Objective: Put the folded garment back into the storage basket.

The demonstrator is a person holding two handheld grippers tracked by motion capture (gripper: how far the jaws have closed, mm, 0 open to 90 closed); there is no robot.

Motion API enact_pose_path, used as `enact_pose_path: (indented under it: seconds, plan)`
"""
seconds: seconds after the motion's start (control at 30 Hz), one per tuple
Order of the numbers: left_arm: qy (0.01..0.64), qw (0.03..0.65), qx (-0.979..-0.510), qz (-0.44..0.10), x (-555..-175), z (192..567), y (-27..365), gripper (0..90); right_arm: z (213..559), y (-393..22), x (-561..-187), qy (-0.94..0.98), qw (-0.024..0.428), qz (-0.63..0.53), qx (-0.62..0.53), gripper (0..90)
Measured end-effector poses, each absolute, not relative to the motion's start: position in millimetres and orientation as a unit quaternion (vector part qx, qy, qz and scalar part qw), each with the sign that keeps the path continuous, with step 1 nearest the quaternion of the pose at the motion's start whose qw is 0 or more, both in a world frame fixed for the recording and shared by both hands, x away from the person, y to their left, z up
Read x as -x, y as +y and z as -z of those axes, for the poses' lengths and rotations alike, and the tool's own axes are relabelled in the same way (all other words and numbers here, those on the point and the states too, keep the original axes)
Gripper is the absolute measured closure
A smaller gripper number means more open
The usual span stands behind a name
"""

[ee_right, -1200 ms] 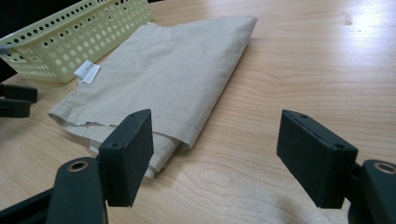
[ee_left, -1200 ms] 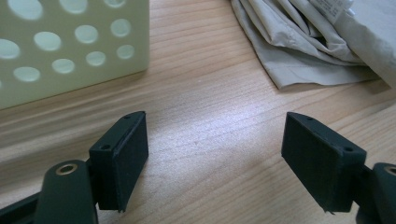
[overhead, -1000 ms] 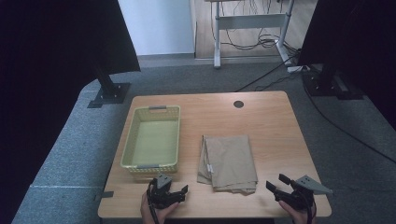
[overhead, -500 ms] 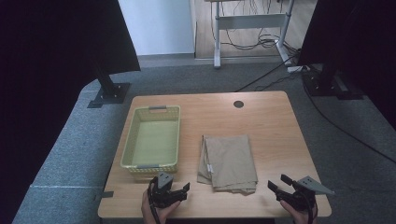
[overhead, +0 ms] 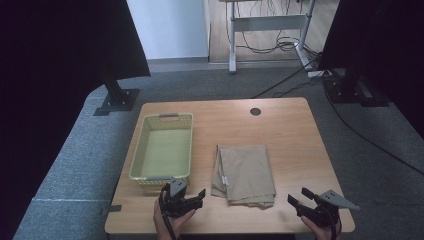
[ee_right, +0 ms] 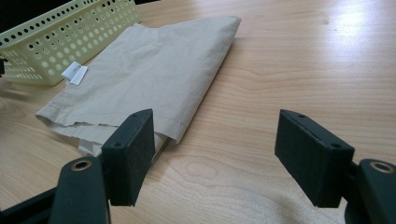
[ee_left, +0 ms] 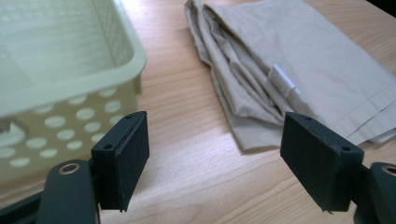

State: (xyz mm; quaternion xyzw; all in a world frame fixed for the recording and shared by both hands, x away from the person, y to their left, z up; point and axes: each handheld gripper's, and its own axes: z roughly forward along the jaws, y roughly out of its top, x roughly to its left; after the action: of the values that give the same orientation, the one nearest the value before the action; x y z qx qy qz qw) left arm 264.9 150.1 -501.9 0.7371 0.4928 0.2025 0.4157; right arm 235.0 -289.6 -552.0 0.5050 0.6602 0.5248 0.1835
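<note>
- The left gripper [overhead: 194, 196] is edging slightly rightward since a second ago, perhaps.
- Both grippers' fingers are staying spread, pinching nothing; the right gripper [overhead: 300, 196] is hovering.
- The folded cloth [overhead: 245, 172] is lying on the worktop [overhead: 290, 135] beside the basket [overhead: 162, 150].

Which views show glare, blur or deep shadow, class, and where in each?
High view: corners lost in black shadow, the table evenly lit. Left gripper view: the yellow basket is blurred and washed out. Right gripper view: glare whitens the wood at the top right, while the folded beige cloth stays sharp.
</note>
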Motion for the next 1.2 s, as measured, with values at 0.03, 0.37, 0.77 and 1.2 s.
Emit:
enact_pose_path:
  seconds: [0.03,0.37,0.77,1.2]
  plan:
    - [0.493,0.416,-0.737,-0.202,-265,502,150,24.0,552,-290,-235,0.660,0.183,-0.525,-0.505,28.7]
    - [0.504,0.405,-0.735,-0.206,-273,497,139,24.2,553,-288,-237,0.667,0.182,-0.521,-0.500,28.7]
    - [0.515,0.408,-0.726,-0.204,-278,500,137,24.2,553,-287,-238,0.666,0.180,-0.522,-0.501,28.6]
    - [0.515,0.416,-0.721,-0.204,-284,498,126,24.4,554,-285,-239,0.672,0.176,-0.518,-0.499,28.7]
